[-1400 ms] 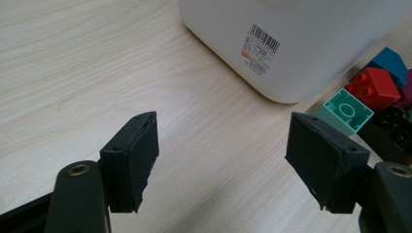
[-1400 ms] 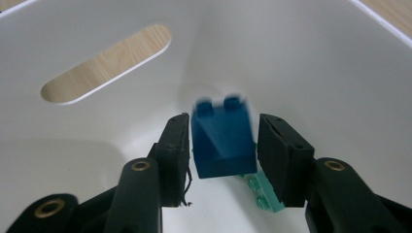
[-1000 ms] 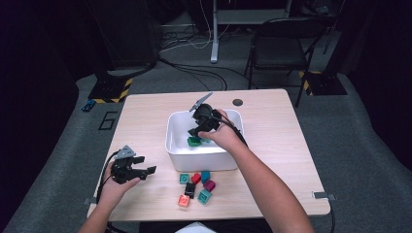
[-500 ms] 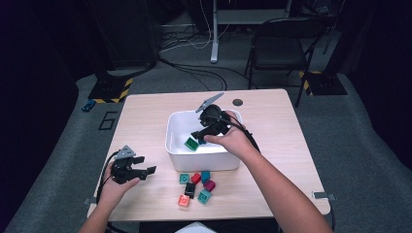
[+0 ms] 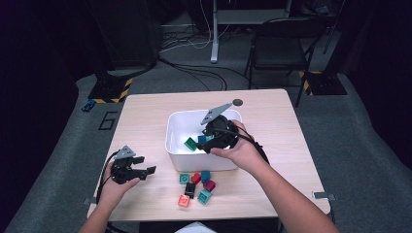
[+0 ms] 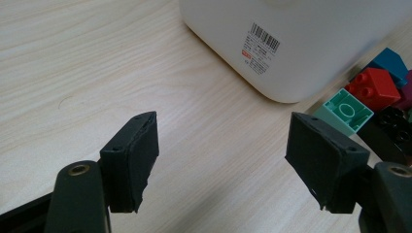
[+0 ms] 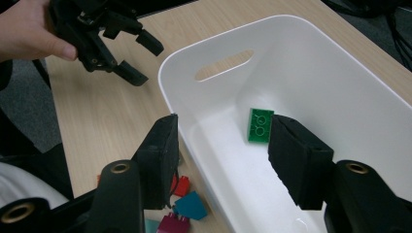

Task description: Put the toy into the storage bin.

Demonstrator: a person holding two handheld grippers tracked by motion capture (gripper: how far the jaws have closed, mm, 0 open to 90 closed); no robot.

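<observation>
A white bin (image 5: 175,145) stands mid-table with a green brick (image 5: 190,143) and a teal block (image 5: 203,139) inside. My right gripper (image 5: 206,144) hovers over the bin's right half, jaws pointing down-left. In the right gripper view its jaws (image 7: 223,145) have just been closing, still stand apart, and hold nothing; the green brick (image 7: 260,125) lies on the bin floor beyond them. My left gripper (image 5: 145,165) rests at the table's left front. It stands open (image 6: 223,141) over bare wood.
Several loose blocks lie in front of the bin: mint (image 6: 345,110), red (image 6: 371,82), blue (image 6: 391,60), black (image 6: 393,124), also salmon (image 5: 183,200). A dark round disc (image 5: 237,102) sits near the table's far edge. A chair (image 5: 286,43) stands beyond the table.
My right gripper has shifted rightward and toward the person over the bin, rising a little. The left gripper and the blocks have stayed put.
</observation>
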